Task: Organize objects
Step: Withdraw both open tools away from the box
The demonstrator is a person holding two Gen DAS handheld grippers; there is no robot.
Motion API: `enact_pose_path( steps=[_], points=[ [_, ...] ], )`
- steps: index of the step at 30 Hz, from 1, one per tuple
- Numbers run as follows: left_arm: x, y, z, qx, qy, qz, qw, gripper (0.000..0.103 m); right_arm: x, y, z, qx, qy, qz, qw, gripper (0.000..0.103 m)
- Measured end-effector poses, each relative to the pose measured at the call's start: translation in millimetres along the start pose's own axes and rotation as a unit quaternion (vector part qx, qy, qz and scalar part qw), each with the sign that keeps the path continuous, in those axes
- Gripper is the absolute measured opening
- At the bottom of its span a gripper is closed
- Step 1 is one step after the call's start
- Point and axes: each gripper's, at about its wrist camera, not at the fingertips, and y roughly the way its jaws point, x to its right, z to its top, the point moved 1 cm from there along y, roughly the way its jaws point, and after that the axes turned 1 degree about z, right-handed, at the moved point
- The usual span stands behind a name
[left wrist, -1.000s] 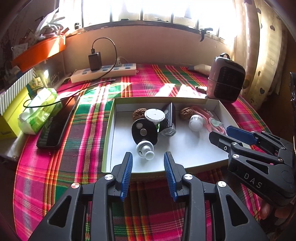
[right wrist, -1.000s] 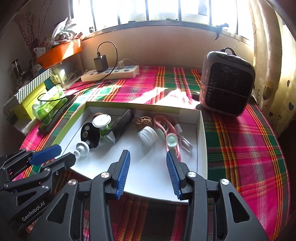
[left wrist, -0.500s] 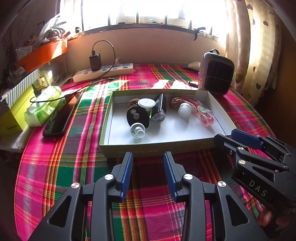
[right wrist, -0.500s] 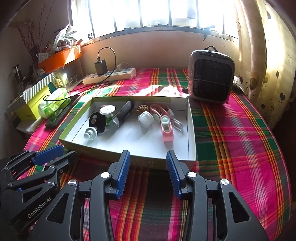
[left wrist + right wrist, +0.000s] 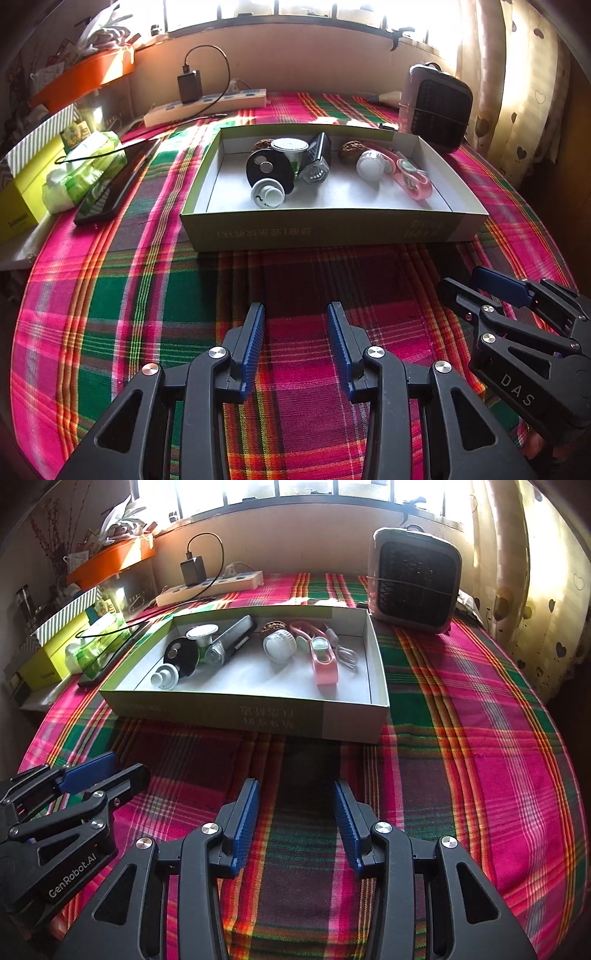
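Both grippers – left gripper (image 5: 295, 321) and right gripper (image 5: 295, 797) – are held apart and empty over the plaid tablecloth (image 5: 110, 314), near the shallow box (image 5: 332, 225) of small objects

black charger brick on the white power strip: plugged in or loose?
Plugged in. The black charger brick stands upright, seated in the white power strip by the wall, its black cable looping off the top.
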Motion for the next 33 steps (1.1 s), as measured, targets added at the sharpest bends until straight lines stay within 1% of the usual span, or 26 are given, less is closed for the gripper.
enact_pose_path(
  steps=[7, 11, 17, 22, 26, 33],
  points=[
    [3.4, 0.9, -1.6, 0.006, 0.005, 0.012, 0.9999, 0.034, -0.7, 0.0, -1.3, -0.001, 0.000, -0.009, 1.000, 0.044],
    [4.0, 1.0, -1.4, 0.007, 0.002, 0.016, 0.9998, 0.034, -0.3, 0.2, -1.6, -0.002, 0.002, -0.010, 1.000, 0.050],
    [4.1, 1.1, -1.4, 0.007, 0.003, 0.016, 0.9998, 0.036, -0.8, 0.6, -1.6, -0.003, 0.002, -0.014, 1.000, 0.051],
    [4.5, 1.1, -1.3, 0.007, 0.003, 0.016, 0.9998, 0.036, -0.9, 0.9, -1.3, -0.003, 0.002, -0.014, 1.000, 0.052],
    [4.4, 1.1, -1.3, 0.007, 0.003, 0.016, 0.9998, 0.036, -2.6, 1.3, -1.7, -0.004, -0.003, -0.014, 1.000, 0.055],
    [4.5, 1.1, -1.3, 0.007, 0.003, 0.016, 0.9998, 0.036, -2.9, 1.2, -1.9, -0.004, -0.004, -0.015, 1.000, 0.055]
  ],
)
